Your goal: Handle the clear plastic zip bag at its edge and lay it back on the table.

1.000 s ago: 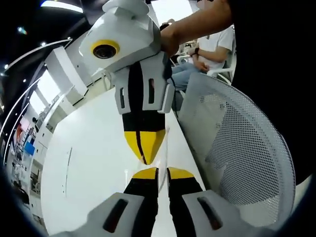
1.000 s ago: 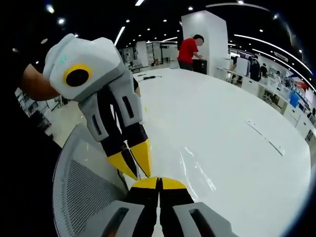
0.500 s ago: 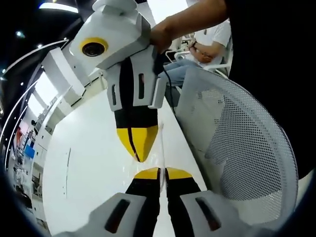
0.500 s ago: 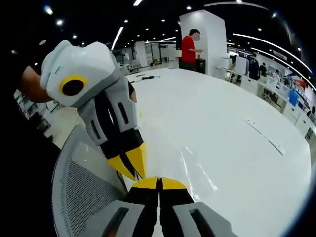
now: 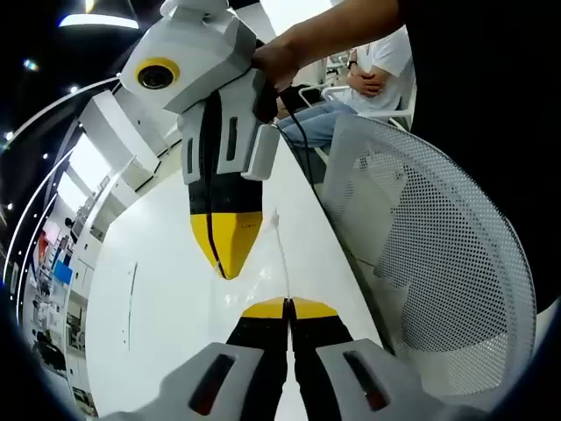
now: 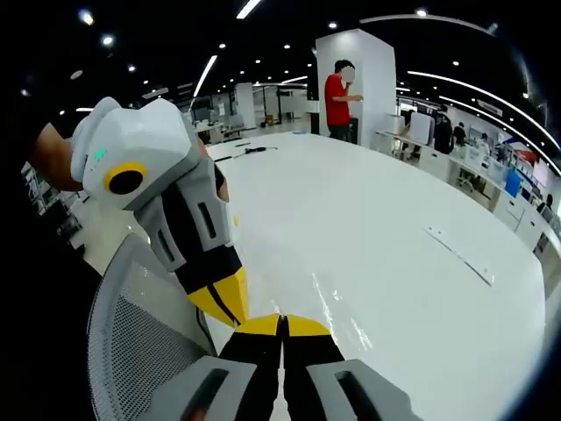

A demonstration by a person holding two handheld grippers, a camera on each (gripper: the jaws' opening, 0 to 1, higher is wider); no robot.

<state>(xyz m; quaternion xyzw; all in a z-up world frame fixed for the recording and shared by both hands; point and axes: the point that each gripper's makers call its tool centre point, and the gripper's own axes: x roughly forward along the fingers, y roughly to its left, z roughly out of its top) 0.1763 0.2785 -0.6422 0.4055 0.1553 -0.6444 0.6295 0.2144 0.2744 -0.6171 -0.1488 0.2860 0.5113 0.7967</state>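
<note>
The clear plastic zip bag runs edge-on as a thin glinting line up from my left gripper, whose yellow-tipped jaws are shut on its edge. My right gripper reaches in from above, held by a hand, its tips closed and just left of the bag's edge. In the right gripper view the bag shows as a shiny film over the white table, leading into my right gripper, which is shut on it. My left gripper sits close at the left, its jaws together.
A white mesh chair back stands close by the table's edge, also in the right gripper view as the chair. A seated person is behind it. A person in red stands at the table's far end. Two flat strips lie on the table.
The two grippers have drawn slightly apart: the right one has slid left in the left gripper view, the left one has dropped lower-left in the right gripper view. Both stay shut.
</note>
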